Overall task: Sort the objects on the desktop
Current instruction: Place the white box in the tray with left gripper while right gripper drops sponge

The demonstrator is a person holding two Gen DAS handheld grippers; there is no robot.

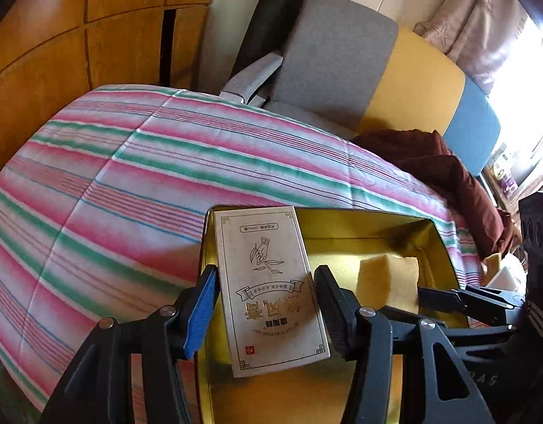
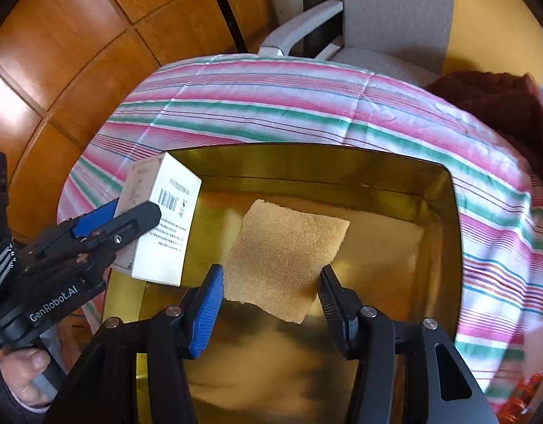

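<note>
Left gripper point(image 1: 266, 304) jaws clamped on the sides of a white carton point(image 1: 271, 289), held over the left end of the gold tin point(image 1: 363, 226). Carton face: hand-and-sprig drawing, gold Chinese characters, "50ml"; a side panel carries a barcode. Gripper body reads "GenRobot.AI". Right gripper point(image 2: 271, 282) jaws clenched on a yellow sponge point(image 2: 285, 258), held above the tin's middle. Tin sits on a striped cloth point(image 1: 130, 176). Grey chair point(image 1: 335, 60) beyond the tin.
</note>
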